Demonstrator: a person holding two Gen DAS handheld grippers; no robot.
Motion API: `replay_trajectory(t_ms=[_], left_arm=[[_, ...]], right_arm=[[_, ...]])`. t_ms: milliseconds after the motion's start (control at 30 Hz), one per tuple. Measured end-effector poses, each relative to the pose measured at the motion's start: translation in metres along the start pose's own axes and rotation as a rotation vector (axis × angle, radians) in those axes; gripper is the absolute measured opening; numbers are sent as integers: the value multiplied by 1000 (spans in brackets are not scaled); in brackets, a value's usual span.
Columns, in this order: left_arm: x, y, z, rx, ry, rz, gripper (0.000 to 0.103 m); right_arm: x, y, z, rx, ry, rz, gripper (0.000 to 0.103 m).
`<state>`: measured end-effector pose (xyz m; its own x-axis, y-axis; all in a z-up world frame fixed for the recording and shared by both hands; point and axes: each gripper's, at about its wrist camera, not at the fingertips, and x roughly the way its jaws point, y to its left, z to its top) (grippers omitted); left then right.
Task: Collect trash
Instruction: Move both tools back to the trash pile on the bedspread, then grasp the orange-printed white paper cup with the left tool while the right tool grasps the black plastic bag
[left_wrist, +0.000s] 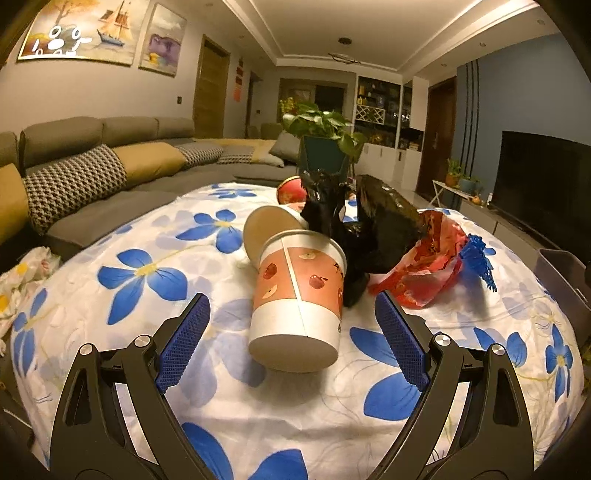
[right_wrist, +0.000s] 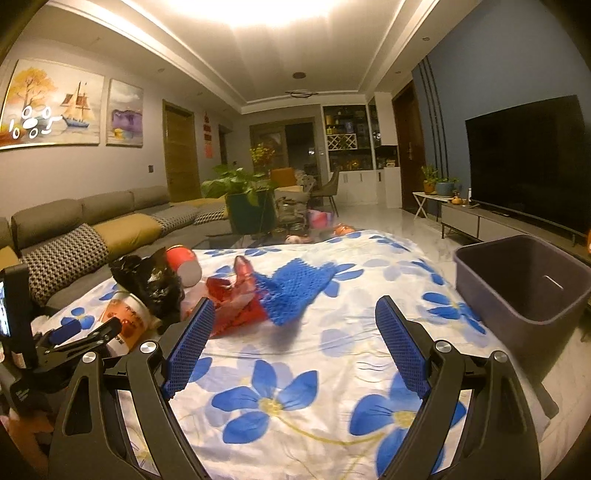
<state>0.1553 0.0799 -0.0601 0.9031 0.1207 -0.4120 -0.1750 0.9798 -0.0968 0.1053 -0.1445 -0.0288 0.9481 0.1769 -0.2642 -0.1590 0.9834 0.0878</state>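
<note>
A: What's on the counter (left_wrist: 110, 229) right now?

B: A flowered cloth (right_wrist: 295, 369) covers it, white with blue blossoms. The trash sits in a cluster toward the far left part: a paper cup (left_wrist: 299, 295) printed with apples lies on its side, its base turned toward the left wrist camera. Just behind it lies a second cup (left_wrist: 271, 229), and past that a red tin (left_wrist: 291, 190).

A: And the dark stuff?

B: A crumpled black plastic bag (left_wrist: 369, 229) is touching the apple cup's far end. To its right lies a red wrapper (left_wrist: 424, 273), and against that a blue spiky rubber glove (right_wrist: 295, 288).

A: How do the tongs stand?

B: The left tongs (left_wrist: 293, 332) are spread wide, one finger on each side of the apple cup, neither pad touching it. The right tongs (right_wrist: 295, 332) are also wide apart and hold nothing; they hang over bare cloth, with the glove and wrapper just ahead of the left finger.

A: Anywhere to put the trash?

B: A grey bin (right_wrist: 524, 284) stands at the counter's right edge, open side up, well apart from the cluster. I cannot see all of its inside.
</note>
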Motion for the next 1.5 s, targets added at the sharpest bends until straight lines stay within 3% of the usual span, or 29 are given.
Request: replay_trajectory(t_ms=[200,367,667,933,1033,1167,1200,1500], left_arm=[[11,4,-2,-18,27,-35,80],[18,9,-3,-29,48,-64,57],[-3,21,3,-38,17,-98,56],[-24,50,10,-92,-24,-42,56],[-20,61,10,-110,-11,-20,56],[-18,67,8,-116,-2,-17,56],[-17,68,8,-117,-1,-16,56],[-22,62,7,-119,-5,-26,56]], right_arm=[[20,15,-2,-16,26,26,86],[33,31,-4,-34,37,57,86],[61,77,-4,-52,75,182,85],[98,121,2,-80,120,286,63],[115,131,0,-76,165,310,44],[121,138,-2,-94,192,340,8],[119,138,-2,-97,187,343,4],[65,123,4,-132,85,352,1]])
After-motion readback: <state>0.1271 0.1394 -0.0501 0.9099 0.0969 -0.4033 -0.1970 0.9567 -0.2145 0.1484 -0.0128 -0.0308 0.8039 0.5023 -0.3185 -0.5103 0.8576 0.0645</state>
